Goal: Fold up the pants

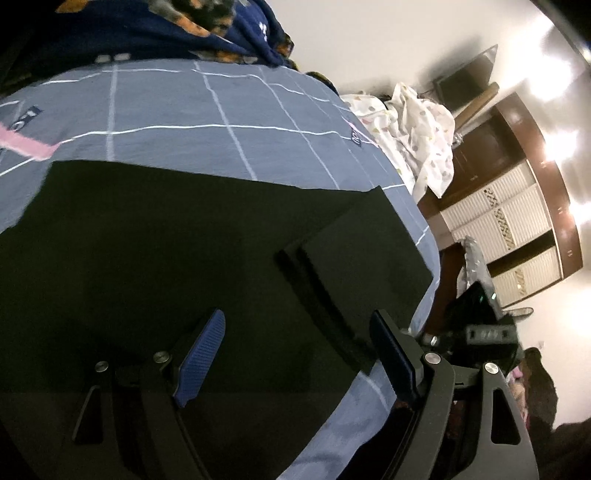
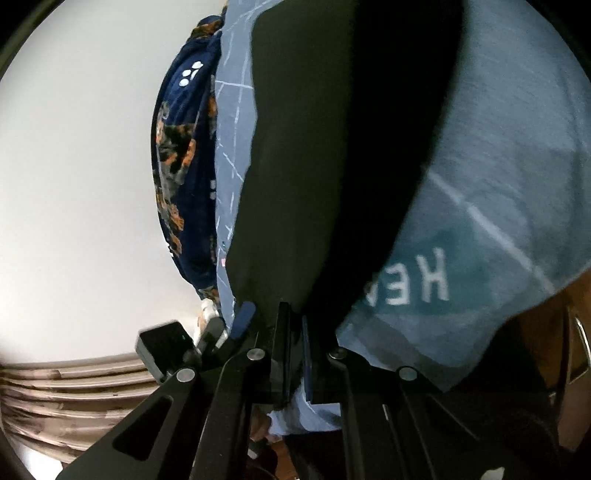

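Observation:
Black pants [image 1: 166,240] lie flat on a blue-grey checked bed sheet [image 1: 221,110], with a folded layer [image 1: 362,258] at their right end. My left gripper [image 1: 295,332] is open just above the pants, its blue pads [image 1: 201,362] spread to either side of the fold's edge. In the right wrist view the pants [image 2: 314,147] stretch away from the camera. My right gripper [image 2: 293,314] is shut on the near edge of the pants. The other gripper's blue fingertip [image 2: 243,319] shows at the left of it.
A dark blue patterned blanket [image 1: 147,26] lies at the far side of the bed and also shows in the right wrist view [image 2: 184,166]. A white printed cloth [image 1: 417,129] is heaped at the bed's right end. A wooden wardrobe [image 1: 517,206] stands beyond. The sheet bears white lettering [image 2: 417,284].

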`<state>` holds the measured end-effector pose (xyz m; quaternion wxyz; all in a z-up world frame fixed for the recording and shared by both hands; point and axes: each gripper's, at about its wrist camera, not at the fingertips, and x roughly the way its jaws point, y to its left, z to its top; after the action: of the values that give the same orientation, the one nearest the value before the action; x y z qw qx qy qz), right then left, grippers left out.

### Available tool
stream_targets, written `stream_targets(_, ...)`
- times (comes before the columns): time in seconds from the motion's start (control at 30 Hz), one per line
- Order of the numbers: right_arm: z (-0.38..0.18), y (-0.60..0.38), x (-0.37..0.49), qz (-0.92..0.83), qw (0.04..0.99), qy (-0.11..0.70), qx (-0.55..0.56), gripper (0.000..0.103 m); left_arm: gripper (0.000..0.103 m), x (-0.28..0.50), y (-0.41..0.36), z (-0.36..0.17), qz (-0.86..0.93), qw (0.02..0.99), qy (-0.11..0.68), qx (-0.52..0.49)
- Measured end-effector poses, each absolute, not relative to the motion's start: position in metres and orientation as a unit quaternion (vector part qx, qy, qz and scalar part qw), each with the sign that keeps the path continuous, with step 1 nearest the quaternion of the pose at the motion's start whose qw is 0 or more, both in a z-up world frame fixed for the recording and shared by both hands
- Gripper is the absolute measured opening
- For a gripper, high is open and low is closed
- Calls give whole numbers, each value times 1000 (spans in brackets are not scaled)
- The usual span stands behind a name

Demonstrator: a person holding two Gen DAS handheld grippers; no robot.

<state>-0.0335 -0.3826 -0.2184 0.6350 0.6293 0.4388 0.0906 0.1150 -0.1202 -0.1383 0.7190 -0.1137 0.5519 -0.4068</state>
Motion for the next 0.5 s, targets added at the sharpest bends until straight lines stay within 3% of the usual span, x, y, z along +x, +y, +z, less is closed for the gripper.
stream_targets(0.43,-241,-380,-30,116,600,442,656,6,80,138,-180,-150,-409,695,583,-99)
stream_targets(0.5,-241,-380,-30,118,598,442,658,6,70,137,-188,-149,-408,699,582,-80)
